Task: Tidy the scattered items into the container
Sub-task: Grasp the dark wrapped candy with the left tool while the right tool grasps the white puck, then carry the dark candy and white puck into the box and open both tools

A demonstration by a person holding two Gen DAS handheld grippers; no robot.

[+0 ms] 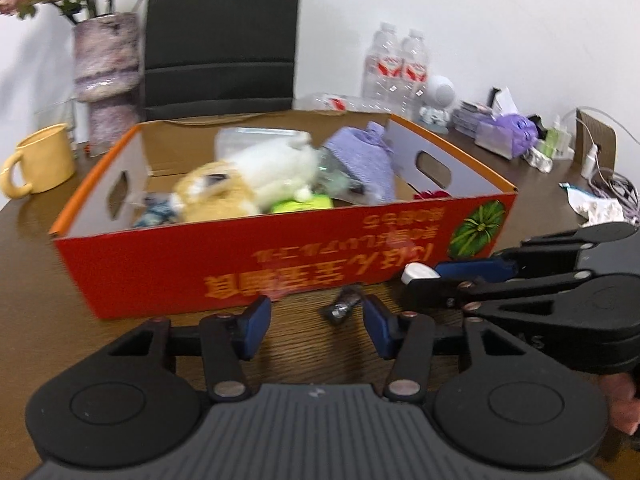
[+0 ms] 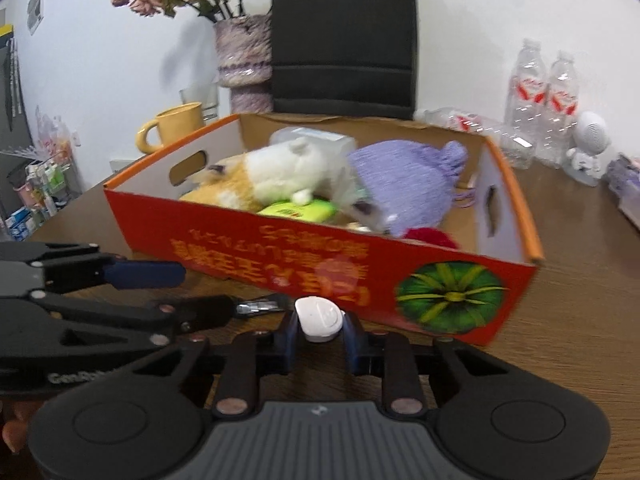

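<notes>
Right gripper: the right gripper (image 2: 320, 334) sat lowest in its own view, its blue pads (image 2: 291, 330) drawn in against both sides of a small white oval object (image 2: 320, 319), gripping it just above the wooden table (image 2: 560, 340).
White object, other view: from the left wrist the same white piece (image 1: 418, 272) showed at the tip of the right gripper (image 1: 424, 280), which reached in from the right edge.
Left gripper: the left gripper (image 1: 316, 322) stood about half open, its pads on either side of a small dark, shiny wrapped item (image 1: 343, 304) lying on the table (image 1: 36, 264); the pads did not touch it, and nothing was held.
Wrapped item, other view: in the right wrist view only a shiny sliver (image 2: 260, 305) of it showed between the left gripper's fingers (image 2: 148, 274).
Container: a red cardboard box (image 1: 280, 264) with orange rims and cut-out handles stood open just behind both grippers, printed with yellow characters and a green fruit picture.
Box contents: a white and tan plush toy (image 2: 276, 172), a purple knitted piece (image 2: 404, 184), a yellow-green packet (image 2: 298, 210), a clear plastic tub (image 2: 316, 138) and something red (image 2: 430, 236) in the near right corner.
Behind the box: a yellow mug (image 1: 44, 160) to the left, a mottled vase (image 1: 108, 72) with dried flowers, a dark chair back (image 1: 222, 36), and two clear water bottles (image 1: 396, 68) upright to the right.
Far right of table: a small white robot figure (image 2: 588, 148), purple packs (image 1: 508, 132) and loose cables, too blurred to tell apart.
Hand: a bit of a person's hand (image 1: 620, 404) showed at the lower right of the left wrist view.
</notes>
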